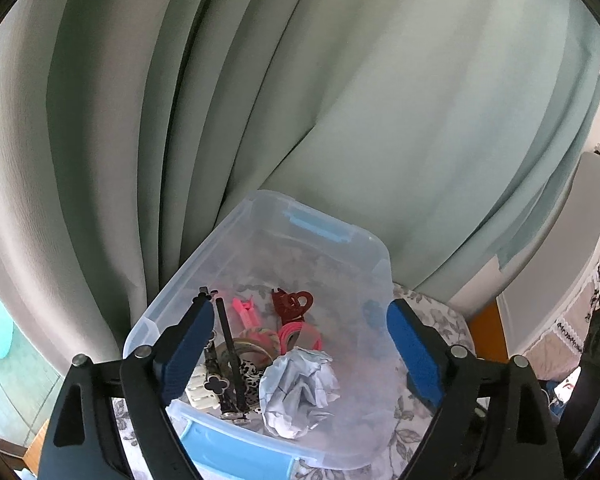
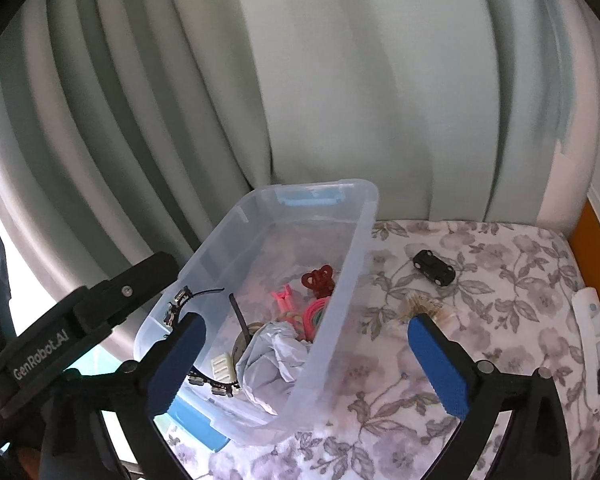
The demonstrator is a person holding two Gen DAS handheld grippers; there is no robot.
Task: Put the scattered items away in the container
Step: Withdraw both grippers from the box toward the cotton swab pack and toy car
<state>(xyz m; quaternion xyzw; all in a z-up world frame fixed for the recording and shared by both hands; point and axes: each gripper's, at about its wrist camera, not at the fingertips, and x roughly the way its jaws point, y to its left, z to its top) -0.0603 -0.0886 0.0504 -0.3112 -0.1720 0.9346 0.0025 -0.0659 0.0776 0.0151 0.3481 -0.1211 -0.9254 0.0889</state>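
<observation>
A: Where's the box?

B: The clear plastic box (image 1: 260, 264) sits on the flowered cloth (image 2: 480, 360), at the back left of it, hard up against the green curtain (image 1: 340, 100). It has blue latches at both short ends.

A: And what's in it?

B: A crumpled ball of pale paper (image 1: 298, 392) near the front wall, a dark red hair clip (image 1: 292, 304) further back, a pink clip (image 1: 244, 312) beside that, some rolls of patterned tape (image 1: 260, 340), a pink one (image 1: 300, 332) among them, a white claw clip (image 1: 202, 394), and a black strap with a clover charm (image 1: 230, 360) lying along the left side.

A: The left tongs?

B: The left gripper (image 1: 300, 320) hangs above the box, jaws spread wide, nothing between them. Its body also shows at the left edge of the right camera's view.

A: And the right?

B: The right gripper (image 2: 306, 330) is wide open too and empty. Its left finger is over the box's near corner, its right finger over the cloth.

A: Anything outside the box?

B: A small black toy car (image 2: 434, 267) lies on the cloth towards the back edge, to the right of the box and apart from it. Just beyond the right finger there's a brownish fringed thing (image 2: 424, 306); I can't tell what it is. Some white items (image 2: 592, 320) sit at the right edge.
</observation>
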